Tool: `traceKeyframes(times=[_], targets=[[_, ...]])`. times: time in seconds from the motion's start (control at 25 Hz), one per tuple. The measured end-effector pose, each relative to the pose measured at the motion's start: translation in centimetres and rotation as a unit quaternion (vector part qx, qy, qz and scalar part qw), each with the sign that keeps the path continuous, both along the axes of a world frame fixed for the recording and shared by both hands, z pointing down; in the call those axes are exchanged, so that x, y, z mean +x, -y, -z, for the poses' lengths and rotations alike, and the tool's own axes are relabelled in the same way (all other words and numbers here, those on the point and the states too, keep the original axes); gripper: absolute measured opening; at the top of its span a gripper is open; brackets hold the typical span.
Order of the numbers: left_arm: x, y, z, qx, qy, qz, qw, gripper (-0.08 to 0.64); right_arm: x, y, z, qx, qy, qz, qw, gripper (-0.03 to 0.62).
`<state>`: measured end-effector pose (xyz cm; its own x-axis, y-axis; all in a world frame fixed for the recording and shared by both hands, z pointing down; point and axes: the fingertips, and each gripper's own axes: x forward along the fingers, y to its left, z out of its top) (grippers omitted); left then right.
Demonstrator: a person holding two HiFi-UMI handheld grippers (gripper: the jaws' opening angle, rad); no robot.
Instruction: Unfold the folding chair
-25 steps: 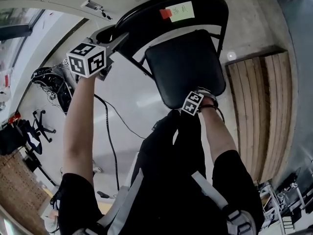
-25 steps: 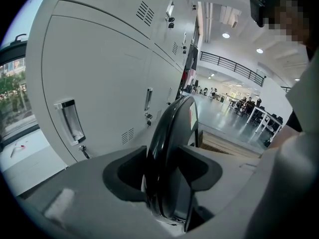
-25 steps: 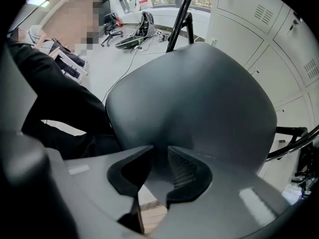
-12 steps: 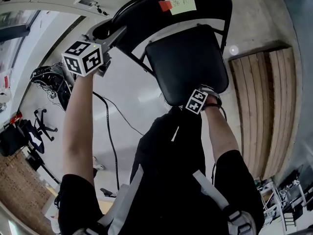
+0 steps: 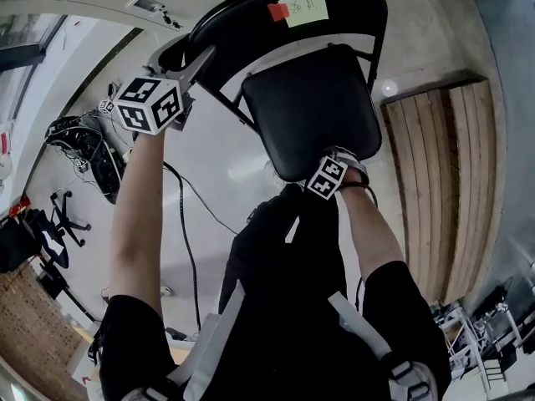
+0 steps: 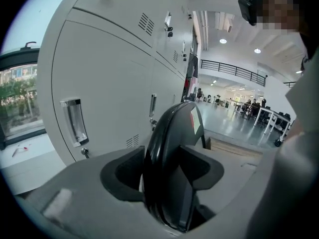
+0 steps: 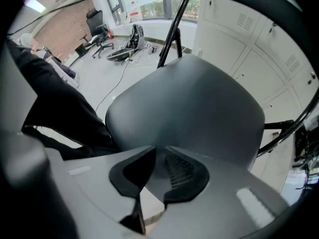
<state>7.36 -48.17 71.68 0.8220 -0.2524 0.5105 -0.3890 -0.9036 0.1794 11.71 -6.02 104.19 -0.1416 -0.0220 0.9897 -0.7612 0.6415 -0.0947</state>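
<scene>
head view: folding chair point(image 5: 301, 124) partly opened, unfolding judged under way, not finished.
the chair is found upright on the floor point(image 5: 209, 157), just in front of the person and near the lockers point(image 6: 99, 73). the left claw point(image 5: 192, 60) is set over the top rim of the backrest point(image 6: 172, 148); its jaws are opening with the rim between them, and the pads appear to lie against it. the right claw point(image 5: 338, 159) points down at the near edge of the seat point(image 7: 189, 108); its jaws are closing and the edge is pinched between them. the seat is seen swung out from the backrest, so separation is judged as begun. the legs are mostly hidden under the seat, so full spread cannot be confirmed. what is judged left: seat pressed down to its stop, both claws let go.
</scene>
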Motion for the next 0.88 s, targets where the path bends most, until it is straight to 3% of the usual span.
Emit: traceKeyframes(times=[0.28, 0.36, 0.44, 0.52, 0.64, 0.8, 0.88], targets=[[-1.9, 0.2, 3.3, 0.096, 0.075, 0.031, 0.9921, 0.238, -0.7, 5.4, 8.4, 0.073, 0.029, -0.041, 0.996, 0.075], [-3.0, -1.3, 5.4, 0.103, 0.064, 0.046, 0.9916, 0.236, -0.9, 6.9, 11.6, 0.103, 0.032, -0.055, 0.993, 0.074], [-3.9, -3.5, 7.5, 0.084, 0.028, 0.068, 0.9937, 0.236, -1.1, 8.5, 15.4, 0.134, 0.056, -0.101, 0.984, 0.071], [-5.0, -5.5, 9.4, 0.066, -0.011, 0.093, 0.9934, 0.235, -1.0, 10.4, 19.2, 0.162, 0.097, -0.179, 0.966, 0.060], [-6.6, -8.4, 11.9, 0.053, -0.050, 0.115, 0.9907, 0.233, 0.3, 12.7, 24.2, 0.204, 0.146, -0.272, 0.929, 0.042], [-8.4, -12.7, 15.5, 0.046, -0.104, 0.152, 0.9817, 0.224, 2.4, 14.6, 30.7, 0.288, 0.169, -0.294, 0.895, 0.023], [-9.3, -14.9, 17.3, 0.054, -0.127, 0.174, 0.9750, 0.168, 3.1, 14.9, 34.6, 0.334, 0.183, -0.296, 0.876, 0.006]])
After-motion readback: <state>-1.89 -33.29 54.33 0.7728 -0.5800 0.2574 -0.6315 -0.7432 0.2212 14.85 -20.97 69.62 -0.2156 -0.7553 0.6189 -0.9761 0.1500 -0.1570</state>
